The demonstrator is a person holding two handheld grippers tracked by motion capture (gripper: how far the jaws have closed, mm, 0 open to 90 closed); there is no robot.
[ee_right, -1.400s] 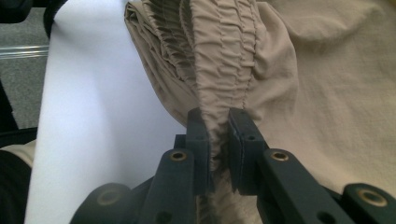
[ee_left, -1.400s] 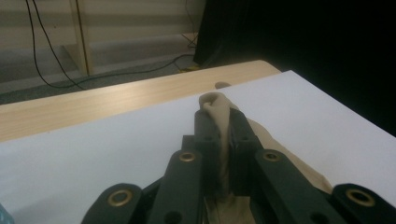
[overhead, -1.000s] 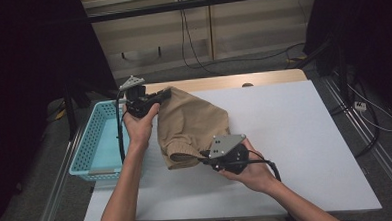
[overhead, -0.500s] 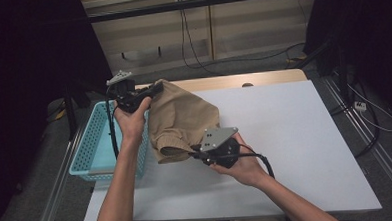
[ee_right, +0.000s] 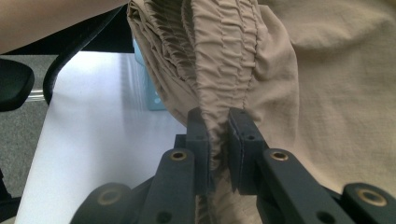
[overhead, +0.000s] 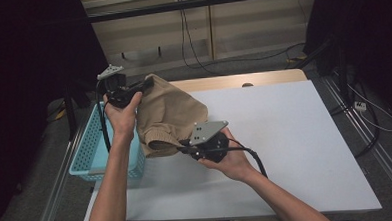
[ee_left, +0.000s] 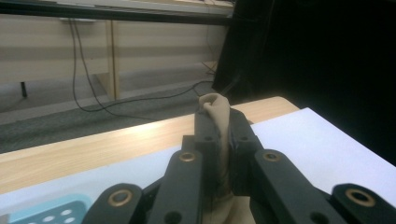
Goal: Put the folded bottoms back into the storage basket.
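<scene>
A tan garment [overhead: 166, 114] with a gathered elastic waistband [ee_right: 224, 56] hangs lifted between both grippers, over the left part of the white table [overhead: 285, 136]. My left gripper [overhead: 145, 86] is shut on a fold of the tan garment [ee_left: 219, 126] at its far upper corner. Close to the near edge of the cloth, my right gripper [overhead: 181, 148] is shut on the ruched waistband, which bunches between its jaws [ee_right: 219, 126]. The cloth sags between the two grips.
A light blue perforated basket [overhead: 93, 147] stands at the table's left edge, under my left forearm. A wooden strip [overhead: 242, 80] borders the table's far side. Cables run on the floor beyond [overhead: 202, 60].
Both grippers have carried the garment left and upward, toward the basket. The cloth now hangs more bunched between them. Both grips stay closed.
</scene>
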